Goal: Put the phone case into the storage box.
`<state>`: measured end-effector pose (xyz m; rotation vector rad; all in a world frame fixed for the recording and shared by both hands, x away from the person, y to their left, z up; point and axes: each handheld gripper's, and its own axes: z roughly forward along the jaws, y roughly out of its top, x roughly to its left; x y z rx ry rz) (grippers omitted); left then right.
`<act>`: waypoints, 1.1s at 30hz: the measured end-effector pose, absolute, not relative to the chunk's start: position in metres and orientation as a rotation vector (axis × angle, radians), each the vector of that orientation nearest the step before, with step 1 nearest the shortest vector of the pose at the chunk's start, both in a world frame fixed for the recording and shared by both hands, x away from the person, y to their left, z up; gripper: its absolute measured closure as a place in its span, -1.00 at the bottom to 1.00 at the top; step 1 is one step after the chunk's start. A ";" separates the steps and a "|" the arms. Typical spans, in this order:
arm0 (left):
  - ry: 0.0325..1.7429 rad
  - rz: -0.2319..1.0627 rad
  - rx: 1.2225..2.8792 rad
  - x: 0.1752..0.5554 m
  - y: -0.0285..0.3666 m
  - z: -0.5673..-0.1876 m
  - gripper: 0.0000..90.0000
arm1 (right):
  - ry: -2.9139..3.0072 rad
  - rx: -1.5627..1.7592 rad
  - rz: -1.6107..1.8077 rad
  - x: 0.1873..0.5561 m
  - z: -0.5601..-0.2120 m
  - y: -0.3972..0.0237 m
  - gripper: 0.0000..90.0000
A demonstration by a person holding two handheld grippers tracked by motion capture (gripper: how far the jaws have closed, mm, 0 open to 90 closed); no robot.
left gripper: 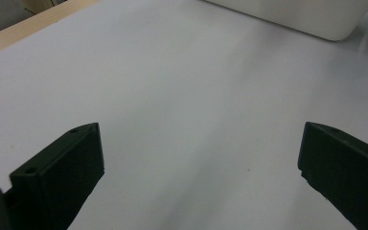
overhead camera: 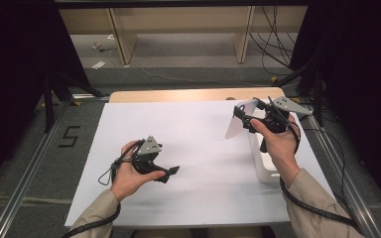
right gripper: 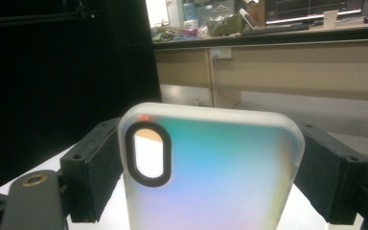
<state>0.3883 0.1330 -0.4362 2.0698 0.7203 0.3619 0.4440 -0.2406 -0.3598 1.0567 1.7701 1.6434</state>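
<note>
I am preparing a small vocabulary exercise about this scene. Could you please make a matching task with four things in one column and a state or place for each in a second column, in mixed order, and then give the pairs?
Column one:
1. phone case
2. left gripper
3. white bin
4. white sheet

Column two:
A. open, with nothing between its fingers
B. spread flat over the table
C. held up off the table by the right gripper
D. standing on the right part of the sheet

Pairs: 1-C, 2-A, 3-D, 4-B
</note>
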 end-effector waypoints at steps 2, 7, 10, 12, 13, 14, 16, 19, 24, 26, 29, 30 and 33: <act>0.722 0.362 2.069 0.388 0.133 -0.436 -0.97 | 1.768 1.061 1.641 0.444 -0.359 -0.242 -0.60; 0.723 0.363 2.069 0.388 0.133 -0.436 -0.97 | 1.755 1.069 1.639 0.445 -0.358 -0.246 -0.60; 0.723 0.362 2.069 0.388 0.133 -0.436 -0.97 | 1.748 1.071 1.633 0.445 -0.357 -0.247 -0.60; 0.722 0.363 2.070 0.388 0.133 -0.436 -0.97 | 1.747 1.073 1.636 0.445 -0.357 -0.248 -0.60; 0.722 0.363 2.069 0.388 0.133 -0.436 -0.97 | 1.747 1.074 1.635 0.446 -0.358 -0.249 -0.60; 0.723 0.363 2.069 0.388 0.133 -0.436 -0.97 | 1.746 1.074 1.632 0.446 -0.358 -0.249 -0.60; 0.725 0.363 2.067 0.388 0.133 -0.436 -0.97 | 1.745 1.076 1.630 0.446 -0.357 -0.250 -0.60; 0.726 0.362 2.066 0.388 0.133 -0.436 -0.97 | 1.740 1.082 1.628 0.446 -0.357 -0.251 -0.60; 0.725 0.362 2.066 0.388 0.133 -0.437 -0.97 | 1.729 1.088 1.624 0.447 -0.357 -0.254 -0.60; 0.726 0.362 2.067 0.388 0.133 -0.436 -0.97 | 1.725 1.091 1.626 0.447 -0.356 -0.256 -0.60; 0.725 0.362 2.068 0.389 0.133 -0.437 -0.97 | 1.727 1.096 1.623 0.448 -0.356 -0.258 -0.60; 0.725 0.362 2.069 0.389 0.133 -0.437 -0.97 | 1.725 1.096 1.625 0.448 -0.356 -0.258 -0.60; 0.724 0.363 2.065 0.389 0.133 -0.436 -0.97 | 1.724 1.101 1.621 0.448 -0.356 -0.259 -0.60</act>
